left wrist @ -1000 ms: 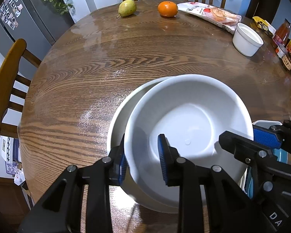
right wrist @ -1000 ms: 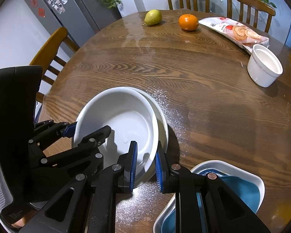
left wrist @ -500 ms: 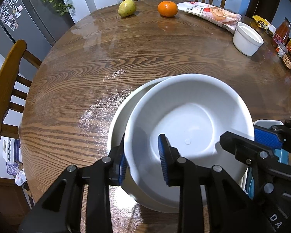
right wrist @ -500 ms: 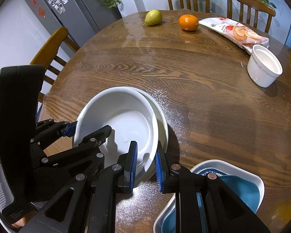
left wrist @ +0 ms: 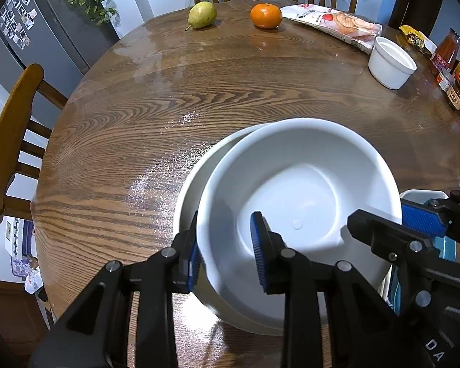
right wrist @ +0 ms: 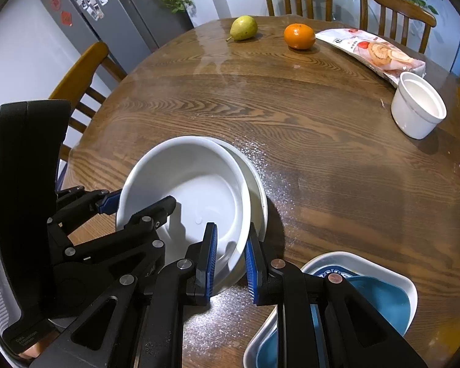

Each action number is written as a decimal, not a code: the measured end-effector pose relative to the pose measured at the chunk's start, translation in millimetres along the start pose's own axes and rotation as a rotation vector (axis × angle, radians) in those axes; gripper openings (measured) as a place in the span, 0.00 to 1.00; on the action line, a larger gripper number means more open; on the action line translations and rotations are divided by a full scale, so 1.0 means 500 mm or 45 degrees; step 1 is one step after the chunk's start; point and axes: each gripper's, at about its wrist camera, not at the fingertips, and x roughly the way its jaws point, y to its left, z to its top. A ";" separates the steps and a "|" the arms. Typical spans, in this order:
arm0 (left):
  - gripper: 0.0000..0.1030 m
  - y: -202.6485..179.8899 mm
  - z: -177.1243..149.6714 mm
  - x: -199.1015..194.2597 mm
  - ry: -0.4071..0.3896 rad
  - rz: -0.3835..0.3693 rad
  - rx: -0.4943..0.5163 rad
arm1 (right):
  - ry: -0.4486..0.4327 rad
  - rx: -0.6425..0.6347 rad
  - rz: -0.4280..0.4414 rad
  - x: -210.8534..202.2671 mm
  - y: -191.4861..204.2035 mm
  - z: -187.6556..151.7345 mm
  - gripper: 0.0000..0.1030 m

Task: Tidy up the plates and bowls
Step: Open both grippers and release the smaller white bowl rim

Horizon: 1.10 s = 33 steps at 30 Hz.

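Observation:
A large white bowl point(left wrist: 303, 190) sits nested off-centre in a second white bowl point(left wrist: 187, 190) on the round wooden table. My left gripper point(left wrist: 227, 245) is shut on the upper bowl's near-left rim. My right gripper point(right wrist: 230, 257) is shut on the rim at its other side; the upper bowl point(right wrist: 196, 184) and the lower bowl point(right wrist: 257, 190) both show in the right wrist view. A small white ramekin point(left wrist: 391, 63) stands at the far right, also seen in the right wrist view point(right wrist: 418, 109). A blue-and-white square dish point(right wrist: 377, 294) lies near the front right edge.
A pear point(left wrist: 202, 14), an orange point(left wrist: 266, 15) and a snack packet point(left wrist: 334, 23) lie at the table's far side. Sauce bottles point(left wrist: 457, 67) stand at the right edge. Wooden chairs point(left wrist: 12, 141) ring the table. A grey fridge point(right wrist: 107, 18) stands behind left.

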 end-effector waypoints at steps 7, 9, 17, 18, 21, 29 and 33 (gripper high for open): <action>0.27 -0.001 0.001 -0.002 -0.002 0.002 -0.001 | -0.006 -0.002 -0.005 -0.002 0.004 0.000 0.19; 0.27 -0.002 0.001 -0.002 -0.002 0.002 -0.001 | -0.007 -0.002 -0.004 -0.002 0.004 -0.001 0.19; 0.27 -0.004 0.001 -0.005 -0.006 0.005 -0.004 | -0.010 -0.005 -0.002 -0.002 0.005 0.000 0.19; 0.27 -0.004 0.001 -0.005 -0.007 0.006 -0.004 | -0.010 -0.005 -0.002 -0.003 0.004 -0.001 0.19; 0.27 -0.002 0.002 -0.007 -0.008 0.004 -0.008 | -0.013 -0.006 -0.001 -0.003 0.003 -0.001 0.19; 0.28 -0.006 0.001 -0.010 -0.018 0.008 -0.020 | -0.020 -0.007 0.002 -0.007 0.001 -0.001 0.19; 0.28 -0.007 0.000 -0.012 -0.023 0.009 -0.025 | -0.023 -0.008 0.001 -0.009 0.002 -0.002 0.19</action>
